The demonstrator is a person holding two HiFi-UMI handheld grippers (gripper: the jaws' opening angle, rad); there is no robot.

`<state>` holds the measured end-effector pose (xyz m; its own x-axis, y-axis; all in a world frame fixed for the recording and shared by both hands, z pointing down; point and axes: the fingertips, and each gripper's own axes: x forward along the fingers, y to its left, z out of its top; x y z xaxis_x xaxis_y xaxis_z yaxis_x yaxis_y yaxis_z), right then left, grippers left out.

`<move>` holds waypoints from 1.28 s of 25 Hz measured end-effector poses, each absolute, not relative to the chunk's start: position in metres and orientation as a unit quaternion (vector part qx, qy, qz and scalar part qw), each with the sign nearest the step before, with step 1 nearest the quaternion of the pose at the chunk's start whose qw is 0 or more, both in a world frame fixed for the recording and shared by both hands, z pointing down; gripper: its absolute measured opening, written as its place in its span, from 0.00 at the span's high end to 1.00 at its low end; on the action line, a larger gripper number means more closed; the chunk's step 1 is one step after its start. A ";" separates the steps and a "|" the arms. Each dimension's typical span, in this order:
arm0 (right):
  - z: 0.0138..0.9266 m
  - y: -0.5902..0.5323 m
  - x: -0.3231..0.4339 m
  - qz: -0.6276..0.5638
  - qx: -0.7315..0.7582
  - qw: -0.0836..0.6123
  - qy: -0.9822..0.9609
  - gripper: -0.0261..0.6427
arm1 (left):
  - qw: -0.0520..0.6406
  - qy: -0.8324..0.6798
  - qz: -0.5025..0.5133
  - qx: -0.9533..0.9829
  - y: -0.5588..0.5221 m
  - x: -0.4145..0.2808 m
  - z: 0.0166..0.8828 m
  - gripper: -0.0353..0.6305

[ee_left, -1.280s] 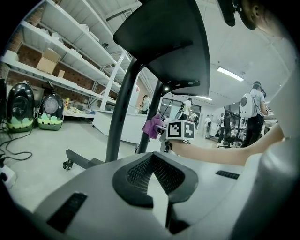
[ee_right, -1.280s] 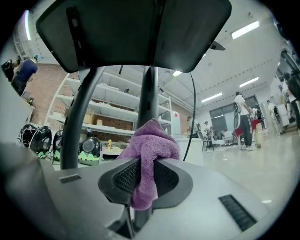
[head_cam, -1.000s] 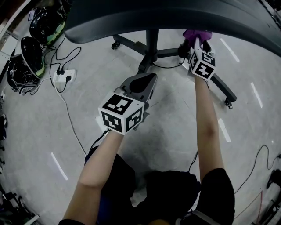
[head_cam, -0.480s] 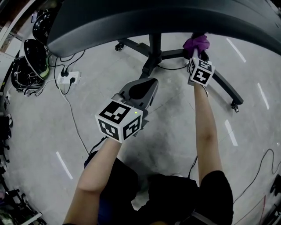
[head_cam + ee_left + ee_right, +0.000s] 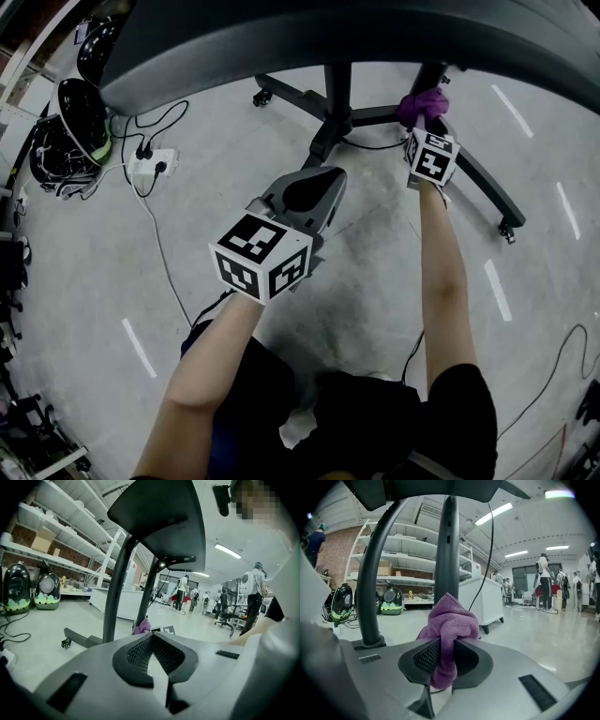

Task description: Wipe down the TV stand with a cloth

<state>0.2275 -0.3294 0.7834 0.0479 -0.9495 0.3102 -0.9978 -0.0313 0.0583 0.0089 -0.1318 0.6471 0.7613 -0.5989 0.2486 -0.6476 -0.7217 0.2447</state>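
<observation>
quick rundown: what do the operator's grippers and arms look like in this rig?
The left gripper and right gripper are both smooth grey moulded shells with black ribbed pads lining the jaws. Each carries a white cube printed with black square markers. Forearms are bare, with short black sleeves.

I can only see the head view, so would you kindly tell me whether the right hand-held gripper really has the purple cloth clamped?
Observer: Yes, the right gripper view shows the right hand-held gripper shut on the purple cloth, which bunches up above its jaws.
Operator: Thank you; is the left one carrying anything?
Observer: No, the left hand-held gripper has its jaw tips together with nothing between them.
</observation>
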 end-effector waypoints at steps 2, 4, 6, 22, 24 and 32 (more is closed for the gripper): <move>0.784 -0.328 0.227 0.088 0.707 0.140 -0.687 0.85 | 0.159 -0.338 0.079 0.924 -0.132 0.008 0.649 0.94; 0.785 -0.327 0.230 0.083 0.706 0.147 -0.688 0.85 | 0.159 -0.342 0.081 0.923 -0.133 0.006 0.650 0.94; 0.784 -0.327 0.231 0.082 0.705 0.148 -0.688 0.85 | 0.159 -0.345 0.083 0.921 -0.133 0.003 0.649 0.94; 0.748 -0.281 0.145 0.081 0.632 0.107 -0.763 0.85 | 0.140 -0.375 0.072 0.913 -0.129 -0.058 0.626 0.94; 0.743 -0.266 0.113 0.087 0.601 0.101 -0.788 0.85 | 0.147 -0.385 0.064 0.909 -0.130 -0.074 0.624 0.94; 0.745 -0.177 -0.042 0.119 0.418 0.116 -0.893 0.85 | 0.163 -0.439 0.039 0.883 -0.143 -0.137 0.619 0.94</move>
<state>-0.0417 -0.1771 0.7452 -0.6232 -0.7196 0.3062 -0.7748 0.6214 -0.1166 -0.1373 -0.1433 0.6188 0.6120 -0.7620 0.2119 -0.7875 -0.5622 0.2526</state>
